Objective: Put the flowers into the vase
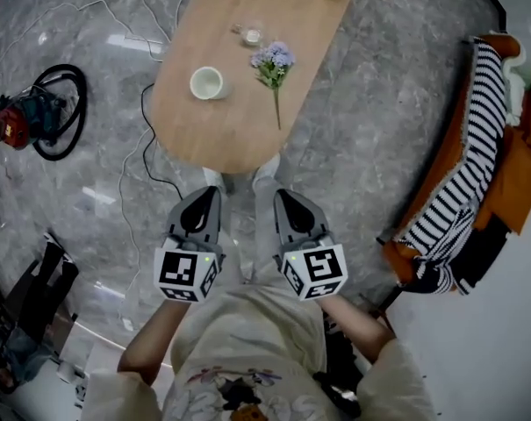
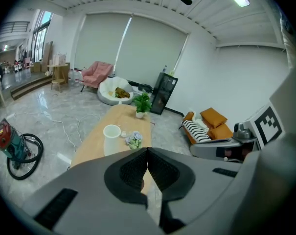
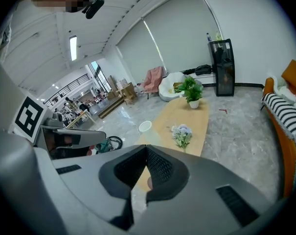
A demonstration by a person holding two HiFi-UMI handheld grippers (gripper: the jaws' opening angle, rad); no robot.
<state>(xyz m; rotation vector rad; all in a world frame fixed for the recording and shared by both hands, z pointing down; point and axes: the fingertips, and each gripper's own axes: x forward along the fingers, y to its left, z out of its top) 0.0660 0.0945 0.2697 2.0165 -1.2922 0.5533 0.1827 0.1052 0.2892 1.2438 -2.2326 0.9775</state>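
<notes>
Person (image 1: 247,349): stands back from the near end of the tabletop with both grippers held low and side by side in front of the body. Both point toward the work, which I judge to be a ready stance before any reach.
Tabletop (image 1: 239,125): long wooden oval running away from the person. The task's things sit on its middle and far part, well apart from the grippers.
Left gripper (image 1: 211,195): fingers (image 2: 131,170) pressed together with nothing between them.
Right gripper (image 1: 283,196): fingers (image 3: 159,170) likewise closed pad to pad and empty.
Flowers (image 1: 275,60): small lilac bunch lying flat on the tabletop, stem toward the person. That probably leaves the stem end free for a pinch.
Vase (image 1: 207,83): white and upright with its mouth open, near the flowers on their left and not touching them. It looks empty.
Small glass (image 1: 251,35): beyond the flowers, clear of both.
Task state: not begun, and the fingers would have to open before any grasp.
</notes>
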